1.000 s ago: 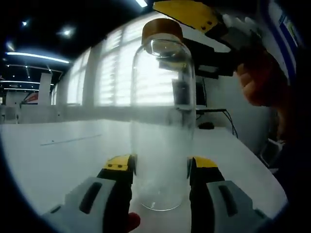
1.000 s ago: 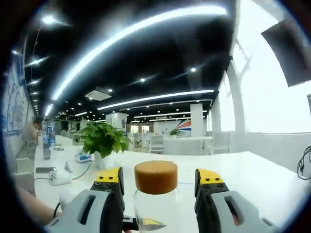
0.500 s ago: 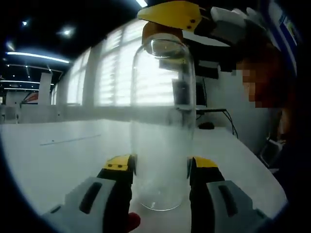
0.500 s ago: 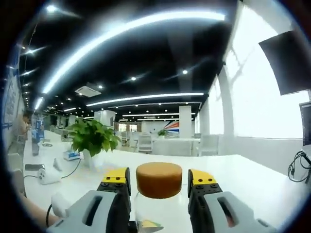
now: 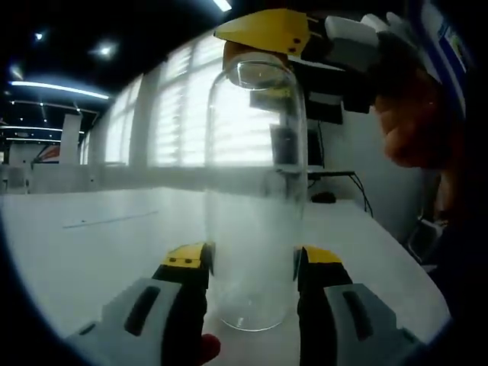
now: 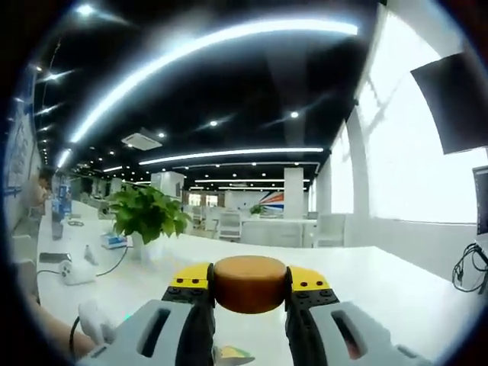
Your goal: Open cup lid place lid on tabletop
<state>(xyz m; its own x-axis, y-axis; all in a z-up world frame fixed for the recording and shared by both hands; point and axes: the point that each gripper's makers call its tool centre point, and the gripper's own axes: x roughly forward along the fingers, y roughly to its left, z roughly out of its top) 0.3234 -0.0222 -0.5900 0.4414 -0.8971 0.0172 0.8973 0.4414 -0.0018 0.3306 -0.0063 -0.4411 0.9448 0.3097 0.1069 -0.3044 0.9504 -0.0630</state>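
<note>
- Right gripper (image 6: pixel 249 286) clamped on wooden lid (image 6: pixel 250 284), atop upright glass bottle (image 5: pixel 255 191).
- Left gripper (image 5: pixel 252 263) gripping bottle's lower body on white tabletop (image 5: pixel 91 244).
- Lid-off path straight up along bottle's long axis.

Glass cup, wood-look lid
We see clear glossy glass cup (image 5: pixel 256 191), matt cork/wood-tone lid (image 6: pixel 250 284), smooth white tabletop (image 5: pixel 91 244).

Upright clear cup (image 5: pixel 255 191), tan lid (image 6: pixel 250 284) seemingly on.
</note>
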